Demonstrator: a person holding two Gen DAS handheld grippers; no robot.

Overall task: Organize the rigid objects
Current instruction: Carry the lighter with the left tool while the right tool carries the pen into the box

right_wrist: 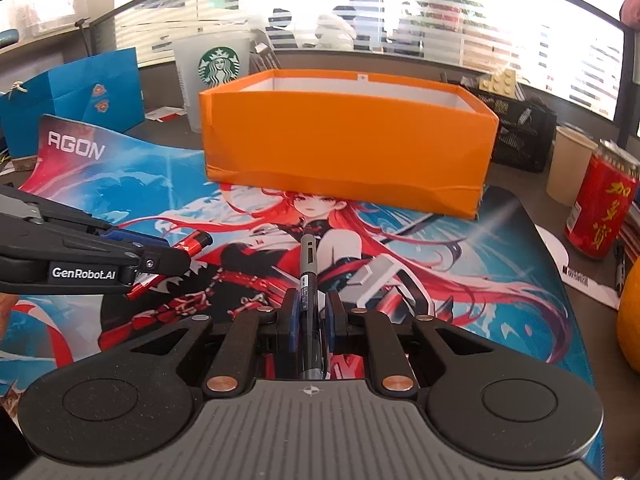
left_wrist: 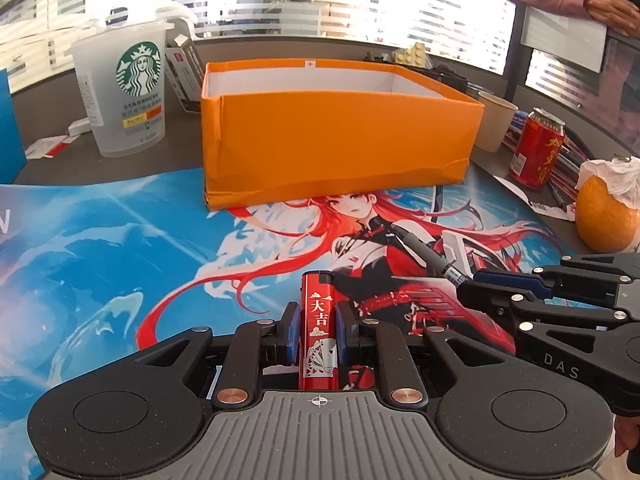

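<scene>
Left wrist: left gripper clamps red lighter; right gripper clamps pen, both tilted downward.

Probably an office: partitioned desk, window blinds, mesh organizer.

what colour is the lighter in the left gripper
Red, with white characters and playing cards printed on it: lighter, best in the left wrist view.

Red lighter printed with playing cards and a black marker pen both lifted off the illustrated mat; open orange box stands beyond them.
</scene>
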